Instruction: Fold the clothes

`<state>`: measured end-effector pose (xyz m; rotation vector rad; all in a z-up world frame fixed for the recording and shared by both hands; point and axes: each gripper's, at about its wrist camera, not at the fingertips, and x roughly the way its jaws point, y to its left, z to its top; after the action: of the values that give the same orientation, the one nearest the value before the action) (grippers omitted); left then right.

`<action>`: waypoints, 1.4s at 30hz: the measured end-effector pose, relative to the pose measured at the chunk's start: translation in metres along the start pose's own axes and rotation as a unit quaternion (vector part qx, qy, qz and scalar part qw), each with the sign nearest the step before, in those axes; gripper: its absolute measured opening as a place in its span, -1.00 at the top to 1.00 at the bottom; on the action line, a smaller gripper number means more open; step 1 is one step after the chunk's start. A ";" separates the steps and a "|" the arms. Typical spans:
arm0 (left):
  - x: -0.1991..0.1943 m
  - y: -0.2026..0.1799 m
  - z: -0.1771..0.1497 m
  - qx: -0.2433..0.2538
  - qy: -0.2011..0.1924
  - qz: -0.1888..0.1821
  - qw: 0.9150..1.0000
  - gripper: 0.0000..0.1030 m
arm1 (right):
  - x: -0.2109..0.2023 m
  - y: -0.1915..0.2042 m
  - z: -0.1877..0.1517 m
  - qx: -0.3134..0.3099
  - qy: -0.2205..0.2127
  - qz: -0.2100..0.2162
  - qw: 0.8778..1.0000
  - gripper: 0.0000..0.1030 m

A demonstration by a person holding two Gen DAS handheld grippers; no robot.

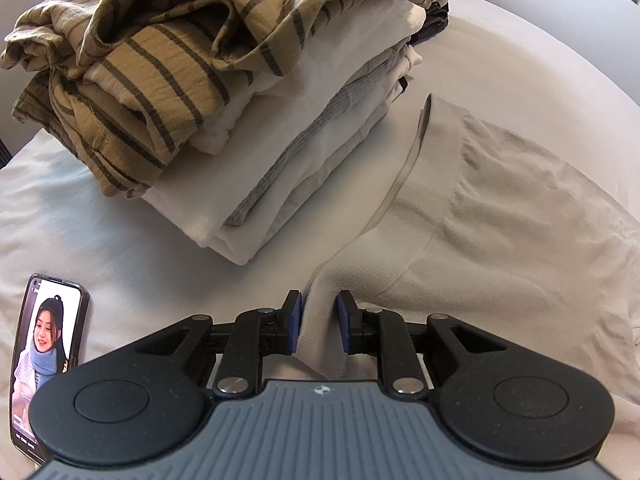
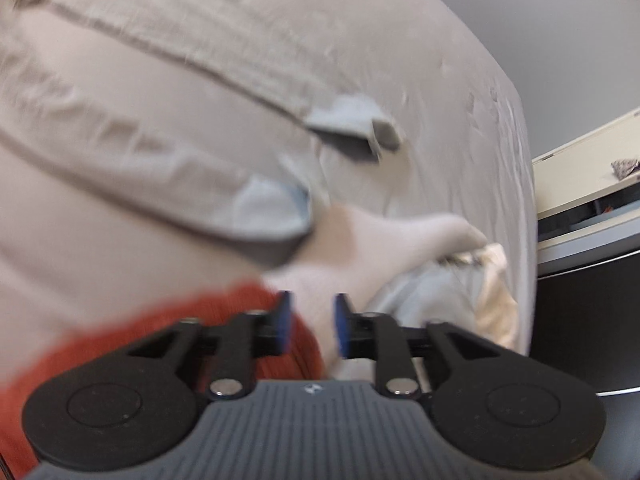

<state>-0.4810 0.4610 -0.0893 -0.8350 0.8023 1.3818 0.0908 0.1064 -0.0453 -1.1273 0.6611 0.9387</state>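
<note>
Left gripper [image 1: 318,322] clamped on beige garment [image 1: 500,220] waistband corner (long axis running rightward); right gripper [image 2: 308,320] released, empty.

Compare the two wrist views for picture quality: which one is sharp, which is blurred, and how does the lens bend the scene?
Left wrist view: sharp, evenly lit; the striped shirt on the folded pile and the phone read clearly. Right wrist view: motion-smeared across the beige garment and red cloth, while its own tongs stay crisp. Both views: fisheye curving and dark corners.
</note>
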 end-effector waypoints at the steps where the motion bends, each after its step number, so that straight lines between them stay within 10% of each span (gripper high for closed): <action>1: 0.001 0.000 0.000 -0.001 0.001 0.000 1.000 0.57 | 0.004 0.001 0.007 0.012 -0.006 0.006 1.000 0.35; 10: 0.005 -0.001 0.000 -0.004 0.003 0.000 1.000 0.56 | 0.055 -0.009 0.038 0.136 -0.001 -0.025 0.990 0.37; 12: 0.004 0.000 0.001 -0.004 0.003 -0.001 1.000 0.57 | 0.063 -0.013 0.038 0.160 0.001 -0.031 0.987 0.87; 15: -0.001 0.002 0.004 -0.009 -0.003 -0.007 1.000 0.73 | 0.059 -0.026 0.033 0.217 -0.016 -0.035 0.976 0.97; 25: -0.045 0.018 0.026 0.004 -0.007 -0.061 0.998 0.87 | -0.010 -0.071 -0.012 0.330 -0.040 -0.026 0.943 0.98; 33: -0.027 -0.002 0.027 0.101 0.041 -0.012 0.994 0.87 | -0.005 -0.052 -0.090 0.397 0.023 0.022 0.917 0.98; 42: -0.021 -0.033 0.018 0.199 0.071 0.037 0.977 0.53 | -0.008 -0.057 -0.084 0.383 0.049 0.015 0.922 0.73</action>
<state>-0.4491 0.4659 -0.0615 -0.5987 1.1854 1.1779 0.1382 0.0167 -0.0394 -0.4608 1.0149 0.5552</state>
